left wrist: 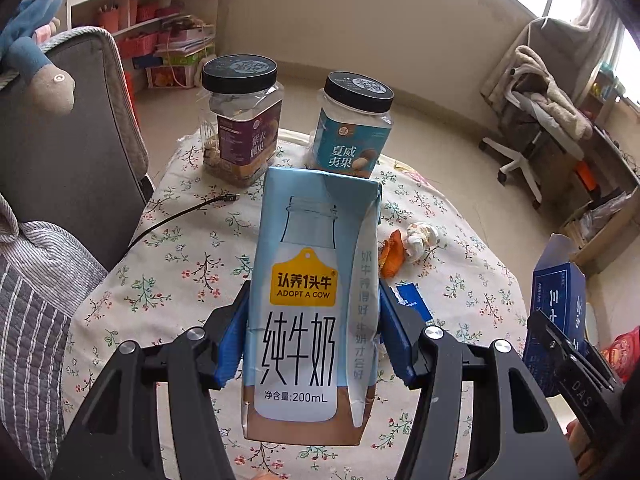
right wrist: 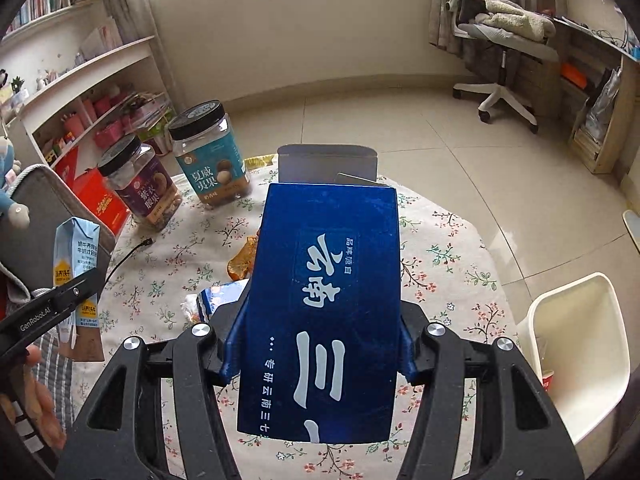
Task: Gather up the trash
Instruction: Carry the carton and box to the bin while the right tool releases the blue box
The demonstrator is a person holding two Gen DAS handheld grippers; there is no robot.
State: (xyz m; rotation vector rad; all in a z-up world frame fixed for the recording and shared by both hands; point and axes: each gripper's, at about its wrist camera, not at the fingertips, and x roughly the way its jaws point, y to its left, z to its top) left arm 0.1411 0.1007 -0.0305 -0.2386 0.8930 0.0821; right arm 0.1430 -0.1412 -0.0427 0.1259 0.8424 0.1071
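The white bin (right wrist: 580, 344) (contents mostly hidden) is cropped.

Milk carton (left wrist: 308, 312) pale blue; box (right wrist: 324, 304) dark blue; tablecloth (left wrist: 180, 264) floral.

The milk carton (left wrist: 308, 312) is showing "认养1头牛 ADOPT A COW", "纯牛奶" and "净含量:200mL". The teal jar (left wrist: 352, 128), at its one o'clock, is reading "夏威夷果". The blue box (right wrist: 324, 304) is displaying "云南" and "三". The left gripper's (right wrist: 48, 312) arm is bearing "GenRobot.AI".

Soft window daylight, sharp, fisheye-bent edges.
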